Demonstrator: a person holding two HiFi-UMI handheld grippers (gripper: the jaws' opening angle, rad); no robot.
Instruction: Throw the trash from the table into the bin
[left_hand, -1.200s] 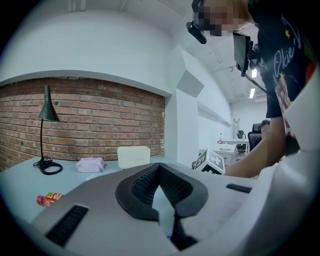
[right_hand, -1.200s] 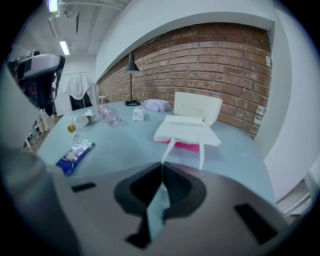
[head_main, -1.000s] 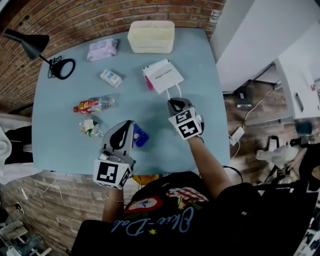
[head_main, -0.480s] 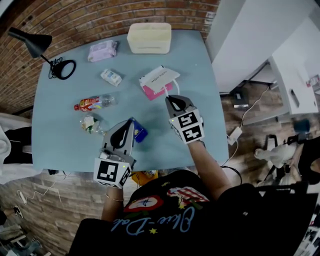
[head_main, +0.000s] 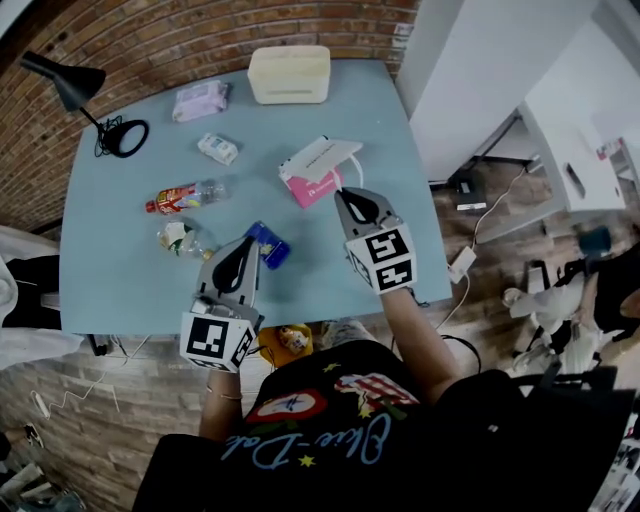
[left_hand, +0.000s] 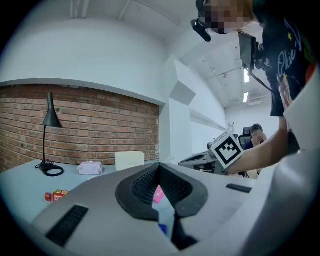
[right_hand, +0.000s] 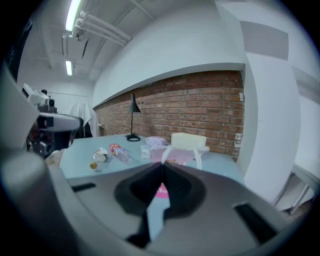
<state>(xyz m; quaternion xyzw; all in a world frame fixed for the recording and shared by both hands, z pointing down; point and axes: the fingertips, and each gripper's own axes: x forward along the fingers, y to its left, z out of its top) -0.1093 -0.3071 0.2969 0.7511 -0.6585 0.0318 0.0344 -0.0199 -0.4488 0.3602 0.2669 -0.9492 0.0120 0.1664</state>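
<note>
Between right gripper's (head_main: 347, 195) fingers (right_hand: 180, 187) sit the bag's (head_main: 318, 162) handles.

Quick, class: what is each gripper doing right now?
Left gripper: closed, empty.
Right gripper: closed on the white and pink paper bag, by its handle.

Two clear plastic bottles (head_main: 188, 196) (head_main: 178, 238), three small packets (head_main: 200, 100) (head_main: 218, 149) (head_main: 268, 245), one white paper bag (head_main: 322, 155), one cream rectangular box (head_main: 290, 73), one black desk lamp (head_main: 65, 85).

Table (head_main: 120, 290) pale blue; wall (head_main: 150, 40) red-brown brick pattern; bin (head_main: 290, 73) cream; paper bag (head_main: 318, 170) white over pink; bottle (head_main: 185, 197) clear, red label; packet (head_main: 268, 244) dark blue; lamp (head_main: 75, 85) black; pouch (head_main: 200, 100) lilac; small carton (head_main: 218, 149) white; shirt (head_main: 330, 440) black, coloured print.
</note>
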